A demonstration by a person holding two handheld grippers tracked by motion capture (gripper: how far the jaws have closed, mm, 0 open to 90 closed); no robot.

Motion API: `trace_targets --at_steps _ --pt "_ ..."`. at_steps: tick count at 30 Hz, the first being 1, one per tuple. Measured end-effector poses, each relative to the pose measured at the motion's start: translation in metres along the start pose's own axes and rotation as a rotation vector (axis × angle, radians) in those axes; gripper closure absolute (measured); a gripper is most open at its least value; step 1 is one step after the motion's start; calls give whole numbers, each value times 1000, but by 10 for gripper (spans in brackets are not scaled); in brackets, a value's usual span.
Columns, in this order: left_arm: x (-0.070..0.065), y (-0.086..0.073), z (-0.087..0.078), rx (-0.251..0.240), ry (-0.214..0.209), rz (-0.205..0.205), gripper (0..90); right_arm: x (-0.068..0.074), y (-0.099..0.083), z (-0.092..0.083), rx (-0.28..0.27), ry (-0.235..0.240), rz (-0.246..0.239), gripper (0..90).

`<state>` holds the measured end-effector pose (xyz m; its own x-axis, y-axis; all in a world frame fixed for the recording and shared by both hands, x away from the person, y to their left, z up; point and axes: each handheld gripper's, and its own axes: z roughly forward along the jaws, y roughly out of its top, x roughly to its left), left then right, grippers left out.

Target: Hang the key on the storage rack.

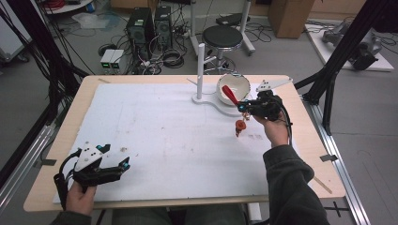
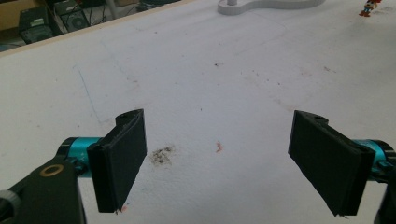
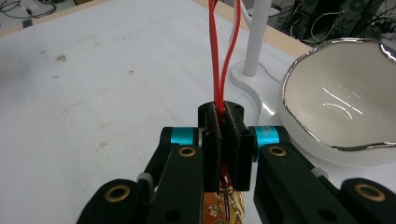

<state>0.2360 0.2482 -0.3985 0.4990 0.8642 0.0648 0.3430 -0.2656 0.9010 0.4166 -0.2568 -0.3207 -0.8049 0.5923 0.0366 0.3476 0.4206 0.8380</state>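
At the table's near left, the left gripper (image 1: 114, 158) rests with its jaws spread wide over the white mat (image 1: 169, 140) (nothing between them). Far right, beside the white bowl (image 1: 233, 86), the right gripper (image 1: 243, 106) is clenched on a red cord (image 3: 220, 70), a small orange charm (image 1: 240, 125) dangling below.

text: none legible | labels: none — brands: none | numbers, signs: none legible

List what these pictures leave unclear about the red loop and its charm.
- Charm, high view: too small to tell what it depicts.
- Charm, right gripper view: hidden under the shut right gripper, cut off by the bottom edge.
- Red loop, right gripper view: top cut off by the upper edge.
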Motion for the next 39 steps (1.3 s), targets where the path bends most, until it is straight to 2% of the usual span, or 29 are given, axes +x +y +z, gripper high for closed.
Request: trace_targets --at_steps 8,20,27,28,33,39 --pt "1 0 0 -2 1 -1 198 2 7 1 -23 -4 27 860" --pt "-1 2 1 -2 -1 1 198 7 19 5 -42 -2 36 860" --pt "-1 2 1 -4 8 -8 198 8 27 7 -79 -2 35 859" --pt "0 2 1 -3 11 -11 198 9 28 7 -75 -1 47 859" --pt "0 2 2 -3 19 -13 198 10 34 14 -70 5 41 860" --pt "-1 2 4 -3 7 -9 198 11 43 20 -62 -16 40 859"
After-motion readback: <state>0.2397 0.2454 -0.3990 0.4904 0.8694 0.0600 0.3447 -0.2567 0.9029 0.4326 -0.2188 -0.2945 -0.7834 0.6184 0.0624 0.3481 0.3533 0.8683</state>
